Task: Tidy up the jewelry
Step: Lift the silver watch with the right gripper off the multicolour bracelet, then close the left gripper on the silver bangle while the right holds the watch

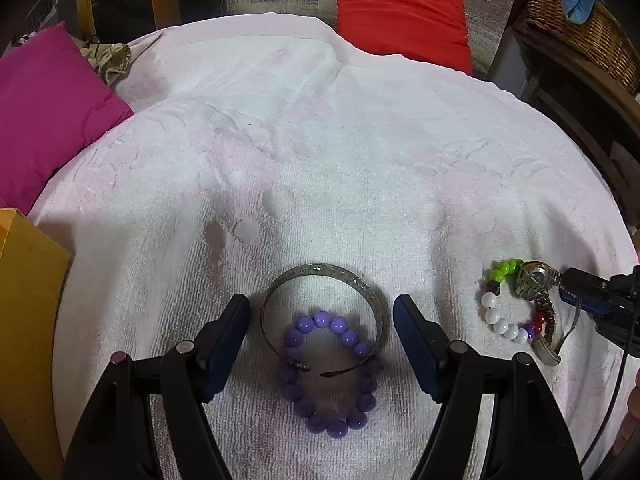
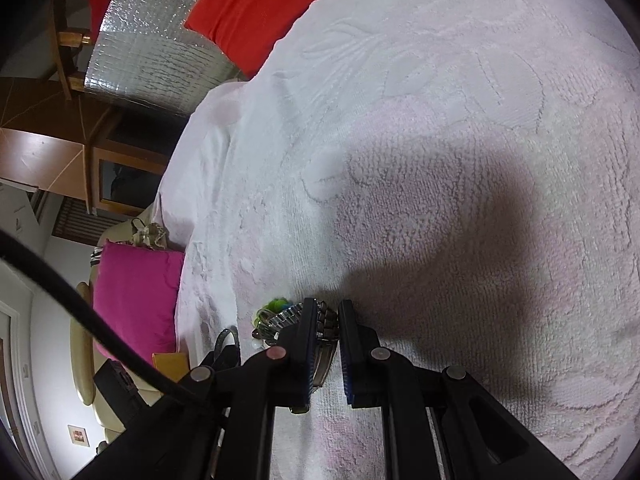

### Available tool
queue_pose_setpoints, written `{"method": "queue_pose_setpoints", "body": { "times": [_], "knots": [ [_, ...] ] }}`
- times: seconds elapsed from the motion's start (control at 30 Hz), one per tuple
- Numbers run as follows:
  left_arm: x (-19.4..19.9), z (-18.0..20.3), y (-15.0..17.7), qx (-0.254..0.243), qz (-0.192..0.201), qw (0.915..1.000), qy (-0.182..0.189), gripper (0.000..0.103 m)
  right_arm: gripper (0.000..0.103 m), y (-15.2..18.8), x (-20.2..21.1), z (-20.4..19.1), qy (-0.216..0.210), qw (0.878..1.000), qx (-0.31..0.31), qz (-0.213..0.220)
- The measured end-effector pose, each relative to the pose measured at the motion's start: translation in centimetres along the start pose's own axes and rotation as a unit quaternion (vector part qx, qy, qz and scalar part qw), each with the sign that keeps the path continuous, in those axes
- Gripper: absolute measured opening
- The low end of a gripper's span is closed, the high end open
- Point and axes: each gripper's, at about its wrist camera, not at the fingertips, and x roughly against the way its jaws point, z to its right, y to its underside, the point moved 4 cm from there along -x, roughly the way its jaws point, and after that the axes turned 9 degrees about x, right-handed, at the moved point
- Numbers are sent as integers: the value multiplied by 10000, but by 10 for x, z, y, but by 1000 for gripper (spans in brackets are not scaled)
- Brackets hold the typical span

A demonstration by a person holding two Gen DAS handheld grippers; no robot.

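A thin metal bangle (image 1: 276,286) lies on the white towel (image 1: 320,160), overlapping a bracelet of purple beads (image 1: 338,428). My left gripper (image 1: 320,314) hovers over both, open wide, one finger on either side and touching neither. To the right lies a bracelet of green, white and red beads (image 1: 498,322), with a metal wristwatch (image 1: 534,280) across it. My right gripper (image 1: 570,280) comes in from the right edge and is shut on the watch. In the right wrist view the watch band (image 2: 286,316) sits pinched between the right gripper's (image 2: 328,322) fingers, the green beads (image 2: 276,304) just beyond.
A magenta cushion (image 1: 44,112) lies at the towel's left, a red cushion (image 1: 400,12) at the back. A yellow box (image 1: 24,320) stands at the near left edge. A wicker basket (image 1: 580,20) sits at the back right. A black cable (image 2: 80,304) hangs at the left.
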Motion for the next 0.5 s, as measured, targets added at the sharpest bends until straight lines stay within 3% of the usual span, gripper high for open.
{"method": "queue_pose_setpoints", "body": {
  "times": [0.5],
  "knots": [
    [1, -2, 1, 4, -198, 9998, -86, 74, 12, 7, 1, 2, 13, 9993, 262, 285]
  ]
}}
